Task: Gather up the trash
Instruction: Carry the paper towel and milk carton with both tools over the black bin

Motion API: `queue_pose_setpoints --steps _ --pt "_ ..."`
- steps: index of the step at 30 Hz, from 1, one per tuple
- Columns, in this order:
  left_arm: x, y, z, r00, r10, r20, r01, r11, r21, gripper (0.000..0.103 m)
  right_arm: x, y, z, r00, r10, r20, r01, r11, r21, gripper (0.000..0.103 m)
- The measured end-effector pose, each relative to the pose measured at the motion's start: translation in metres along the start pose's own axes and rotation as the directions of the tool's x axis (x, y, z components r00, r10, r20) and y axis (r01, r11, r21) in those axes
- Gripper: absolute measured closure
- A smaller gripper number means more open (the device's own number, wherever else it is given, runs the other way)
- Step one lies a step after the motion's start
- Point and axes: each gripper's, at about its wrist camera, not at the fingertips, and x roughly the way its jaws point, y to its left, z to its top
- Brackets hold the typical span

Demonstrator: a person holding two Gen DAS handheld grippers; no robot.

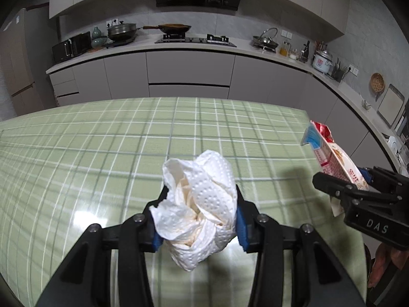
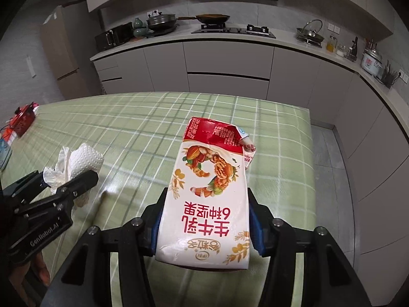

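Kitchen background: grey flat-front cabinets, pale counter [image 1: 179, 48] running along the back wall with a wok [image 1: 175, 28] sitting on the hob and a rice cooker [image 1: 322, 62] standing toward the counter's right end. Up front, a table [image 1: 102, 140] wearing a glossy green plaid cloth, white grid lines, light glaring off it.

Left gripper [image 1: 199, 197] is angling down over the table's near edge, black linkage arms, blue pads. Its 2 fingers are pinching a crumpled paper towel [image 1: 202, 204], white, dimpled embossing, faint yellowish staining in the folds. The wad is sitting squarely between the pads, bulging above and below them, lifted clear of the cloth.

Right gripper [image 2: 204, 204] is also tilting down, near the table's right edge. Its fingers are clamping a milk carton [image 2: 212, 192] by its 2 side walls: waxed card, white body, red top band, nut-and-grain print, Chinese lettering upside down to the camera, torn-open crumpled top pointing away. Carton is off the cloth, base end nearest the camera.

Red small objects [image 2: 24, 119] are lying near the table's far-left corner, too blurred to identify.
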Motion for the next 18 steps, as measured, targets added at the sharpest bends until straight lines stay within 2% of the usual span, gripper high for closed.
queue_pose_setpoints --steps 9,18 --pt "-0.064 -0.046 -0.028 0.999 0.01 0.051 -0.009 1.0 -0.028 0.058 -0.086 -0.027 -0.052 0.997 0.057 0.049 -0.056 0.998 -0.003 0.047" --pt "-0.114 -0.132 -0.066 0.995 -0.039 0.087 0.041 0.999 -0.014 0.058 -0.183 -0.097 -0.114 0.996 0.041 0.083 -0.043 0.999 0.024 0.047"
